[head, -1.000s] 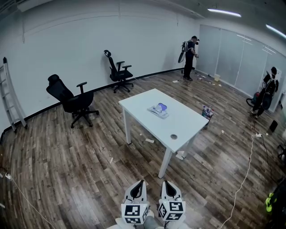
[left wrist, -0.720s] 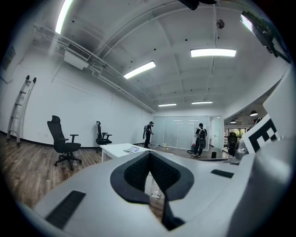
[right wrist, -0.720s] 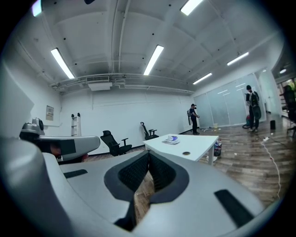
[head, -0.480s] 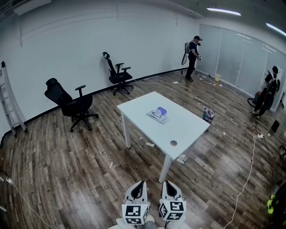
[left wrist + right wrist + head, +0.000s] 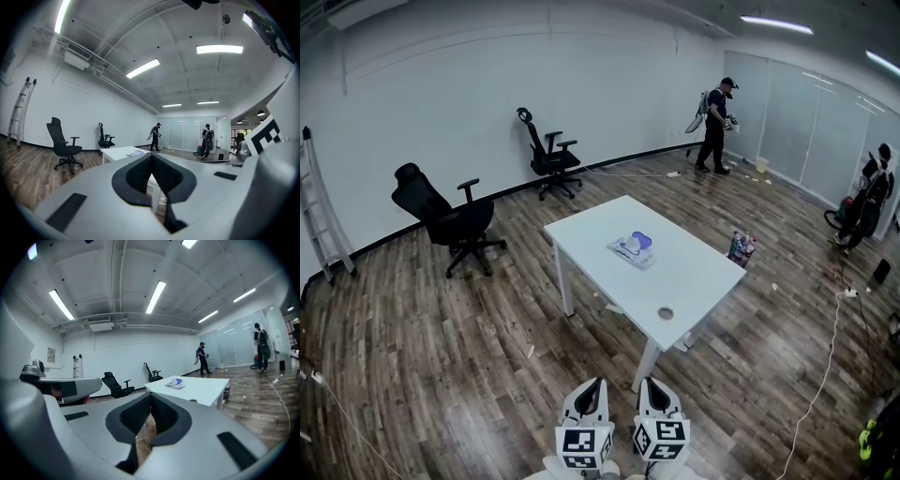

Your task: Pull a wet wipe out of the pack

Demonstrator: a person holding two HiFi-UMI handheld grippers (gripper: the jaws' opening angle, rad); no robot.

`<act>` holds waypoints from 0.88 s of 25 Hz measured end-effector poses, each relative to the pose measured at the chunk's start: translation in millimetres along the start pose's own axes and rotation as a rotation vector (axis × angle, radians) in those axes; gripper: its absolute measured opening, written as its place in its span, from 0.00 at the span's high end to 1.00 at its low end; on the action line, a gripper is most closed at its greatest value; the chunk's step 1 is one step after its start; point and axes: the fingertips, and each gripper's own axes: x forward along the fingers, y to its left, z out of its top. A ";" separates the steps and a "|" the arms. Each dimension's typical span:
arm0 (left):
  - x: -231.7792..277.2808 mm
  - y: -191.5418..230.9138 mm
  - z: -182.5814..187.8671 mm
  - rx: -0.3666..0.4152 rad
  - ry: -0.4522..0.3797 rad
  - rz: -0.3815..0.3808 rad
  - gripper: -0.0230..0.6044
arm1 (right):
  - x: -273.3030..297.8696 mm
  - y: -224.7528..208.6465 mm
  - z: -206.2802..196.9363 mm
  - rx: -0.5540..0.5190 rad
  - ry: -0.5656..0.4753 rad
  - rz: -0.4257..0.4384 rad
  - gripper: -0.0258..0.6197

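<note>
**A bare, half-fitted office room**

A wood-plank floor (image 5: 441,347) runs wall to wall under plain white walls and long ceiling strip lights (image 5: 776,24). One white table (image 5: 684,281) stands alone at twelve o'clock. Two black swivel office chairs are parked by the wall, one at ten o'clock (image 5: 450,211) and one at eleven (image 5: 548,155), and a ladder (image 5: 321,211) leans at nine. A frosted glass partition (image 5: 797,122) closes the side from one to three o'clock. An air-conditioning unit (image 5: 77,60) and bare pipes (image 5: 117,79) hang overhead. A white cable (image 5: 820,375) trails across the floor at four o'clock. Two people wearing backpack gear, one at one o'clock (image 5: 717,122) and one at three (image 5: 867,199), are near the glass.
</note>
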 end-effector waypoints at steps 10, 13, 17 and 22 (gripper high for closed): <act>41.8 4.7 -3.6 0.001 0.011 0.013 0.96 | 39.3 -19.3 6.7 0.007 0.013 0.018 0.95; 53.3 7.4 -6.4 0.001 0.017 0.013 0.96 | 50.8 -23.8 6.0 0.013 0.017 0.019 0.95; 65.7 8.4 -12.1 0.000 0.028 0.013 0.96 | 60.7 -30.9 2.4 0.023 0.025 0.017 0.95; 83.1 5.7 -12.6 0.005 0.029 -0.002 0.96 | 72.0 -42.0 2.9 0.033 0.026 0.007 0.95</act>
